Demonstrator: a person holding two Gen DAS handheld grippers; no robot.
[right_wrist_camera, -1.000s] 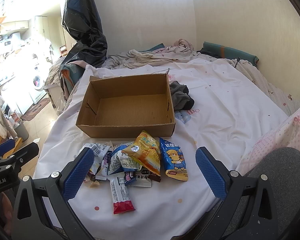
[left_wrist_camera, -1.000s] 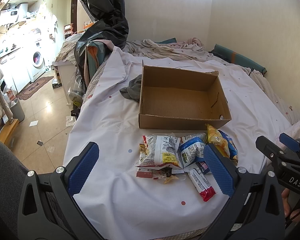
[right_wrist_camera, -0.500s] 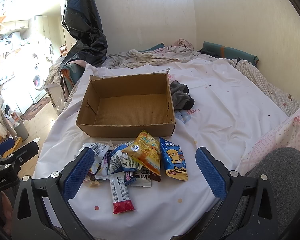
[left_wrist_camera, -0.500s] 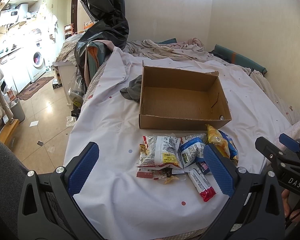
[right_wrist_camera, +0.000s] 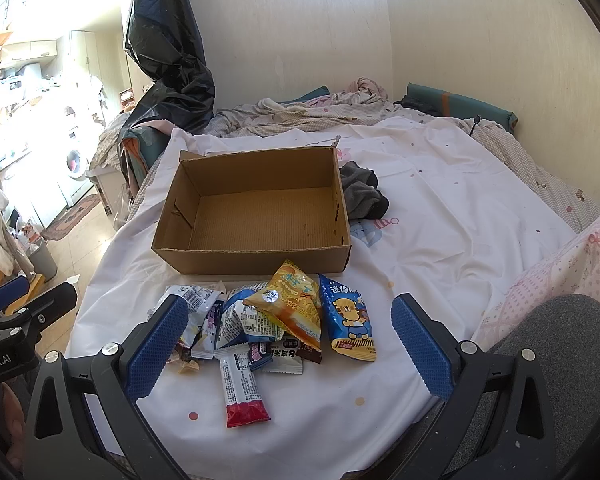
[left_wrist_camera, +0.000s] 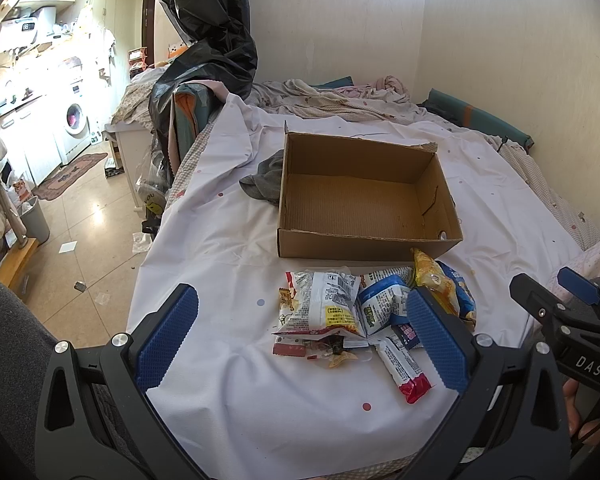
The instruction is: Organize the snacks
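A grey cloth (right_wrist_camera: 362,194) lay beside the cardboard box (right_wrist_camera: 256,208), beyond both claws. The snack packets (right_wrist_camera: 276,320), crinkled and overlapping, sat between the right gripper's (right_wrist_camera: 286,346) spread fingers; the left gripper (left_wrist_camera: 300,334) gaped, holding nothing.

Both tools are wide open and hold nothing, the left tool (left_wrist_camera: 302,336) and the right tool (right_wrist_camera: 290,344) each low in its frame.
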